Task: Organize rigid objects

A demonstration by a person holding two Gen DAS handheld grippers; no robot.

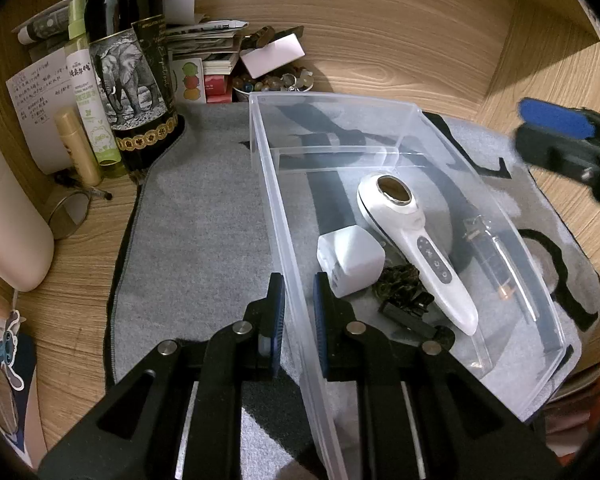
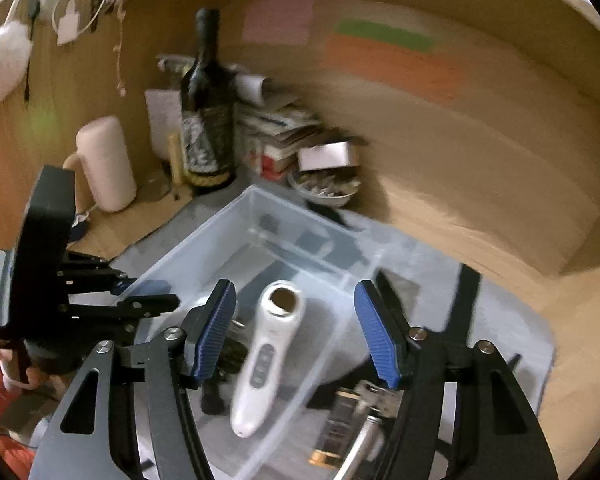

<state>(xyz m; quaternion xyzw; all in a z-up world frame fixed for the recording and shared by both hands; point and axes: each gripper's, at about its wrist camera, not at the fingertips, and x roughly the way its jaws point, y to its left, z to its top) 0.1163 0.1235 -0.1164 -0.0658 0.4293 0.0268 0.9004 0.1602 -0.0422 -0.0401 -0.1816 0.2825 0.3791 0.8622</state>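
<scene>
A clear plastic bin (image 1: 384,102) stands on a grey mat (image 1: 204,208). In it lie a white handheld device (image 1: 416,240), a white cube charger (image 1: 350,260) and a small black object (image 1: 408,304). My left gripper (image 1: 299,312) is shut on the bin's left wall, one finger on each side. My right gripper (image 2: 296,332) is open and empty, held above the bin (image 2: 236,208) and the white device (image 2: 266,352). It also shows at the right edge of the left wrist view (image 1: 556,136). The left gripper shows at the left of the right wrist view (image 2: 140,300).
A dark wine bottle (image 1: 128,60), spray bottles (image 1: 88,96), a pink cylinder (image 1: 8,216), papers (image 1: 208,44) and a bowl of small items (image 1: 272,82) crowd the back left of the wooden desk. Outside the bin, near the right gripper, lie a dark slim object and metal pieces (image 2: 352,420).
</scene>
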